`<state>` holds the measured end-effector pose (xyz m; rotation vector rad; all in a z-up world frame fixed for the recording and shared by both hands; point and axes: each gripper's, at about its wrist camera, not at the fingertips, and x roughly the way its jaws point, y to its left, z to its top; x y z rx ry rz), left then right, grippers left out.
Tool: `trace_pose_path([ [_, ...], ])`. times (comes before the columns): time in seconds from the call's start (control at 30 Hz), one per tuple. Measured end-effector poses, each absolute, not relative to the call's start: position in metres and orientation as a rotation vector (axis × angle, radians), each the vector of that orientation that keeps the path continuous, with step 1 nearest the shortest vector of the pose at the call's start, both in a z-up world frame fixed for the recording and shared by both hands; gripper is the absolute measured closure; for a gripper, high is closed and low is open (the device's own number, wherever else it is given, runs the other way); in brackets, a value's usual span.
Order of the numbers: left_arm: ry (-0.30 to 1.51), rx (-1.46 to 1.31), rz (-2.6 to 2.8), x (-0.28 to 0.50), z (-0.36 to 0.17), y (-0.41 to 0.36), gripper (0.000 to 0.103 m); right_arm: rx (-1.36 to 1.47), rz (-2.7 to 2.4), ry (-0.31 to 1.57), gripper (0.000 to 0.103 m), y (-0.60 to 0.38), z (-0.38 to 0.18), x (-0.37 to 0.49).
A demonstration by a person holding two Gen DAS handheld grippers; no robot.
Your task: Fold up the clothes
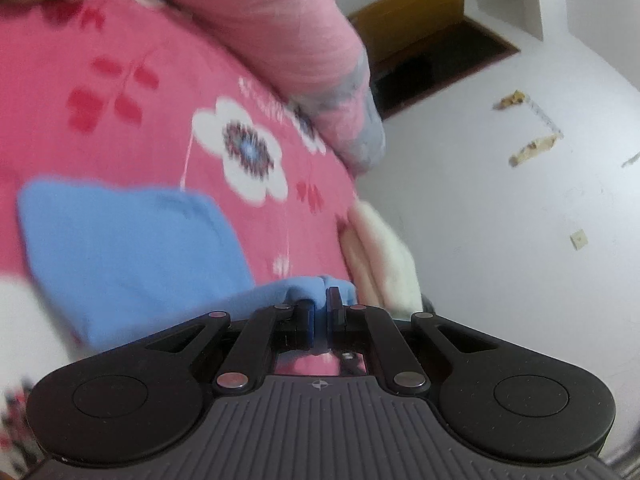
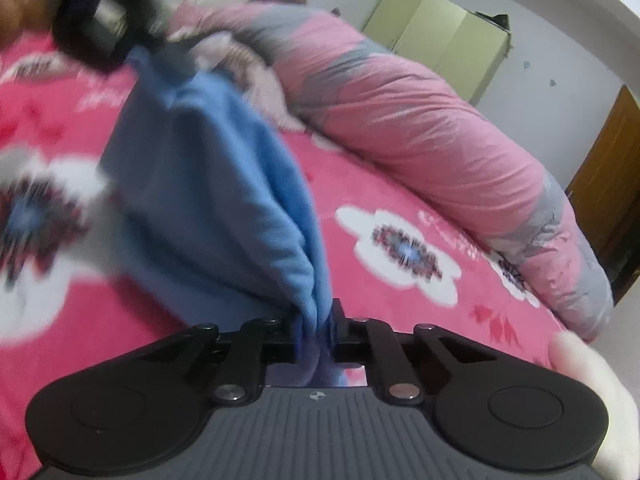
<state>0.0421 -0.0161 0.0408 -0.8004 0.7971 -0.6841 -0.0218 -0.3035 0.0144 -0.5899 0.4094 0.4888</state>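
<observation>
A blue garment [image 1: 128, 248] lies on a pink floral bedsheet [image 1: 120, 92]. My left gripper [image 1: 320, 304] is shut on a bunched edge of it, with blue cloth squeezed between the pads. In the right wrist view the same blue garment [image 2: 208, 200] hangs stretched between the two grippers, lifted off the sheet. My right gripper [image 2: 316, 320] is shut on a gathered fold of it. The left gripper [image 2: 92, 28] shows blurred at the top left, holding the garment's far end.
A rolled pink and grey quilt [image 2: 420, 120] lies along the far side of the bed. A cream cloth [image 1: 384, 256] sits at the bed's edge by the white wall. A wooden door [image 2: 608, 184] and a pale cabinet [image 2: 440, 36] stand beyond.
</observation>
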Motion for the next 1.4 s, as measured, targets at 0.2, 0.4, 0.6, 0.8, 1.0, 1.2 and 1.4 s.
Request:
trace_pose_path([
  [0.2,0.665,-0.825,-0.68,0.109,0.098,0.004,0.1,-0.677,0.46,0.291,0.095,-0.282,0.093,0.049],
  [0.4,0.491,-0.764,-0.742,0.108,0.164,0.024,0.1,-0.835,0.376,0.038,0.095,-0.256,0.165,0.043],
  [0.6,0.525,-0.687,-0.777,0.04,0.137,0.054,0.1,-0.968,0.479,0.033,0.095,-0.243,0.122,-0.04],
  [0.8,0.805,-0.647,-0.662,-0.051,0.013,0.091,0.1,-1.095,0.671,0.175,0.095,-0.21,-0.014,-0.152],
  [1.0,0.926,-0.686,-0.579,-0.086,-0.05,0.116,0.1,-1.122,0.623,0.215,0.093,-0.188,-0.067,-0.197],
  [1.2,0.929,-0.663,-0.606,-0.086,-0.055,0.117,0.099,-0.748,0.598,0.417,0.079,-0.215,-0.037,-0.205],
  [1.4,0.941,-0.672,-0.616,-0.09,-0.061,0.123,0.087,-0.054,0.566,0.712,0.072,-0.283,-0.014,-0.165],
])
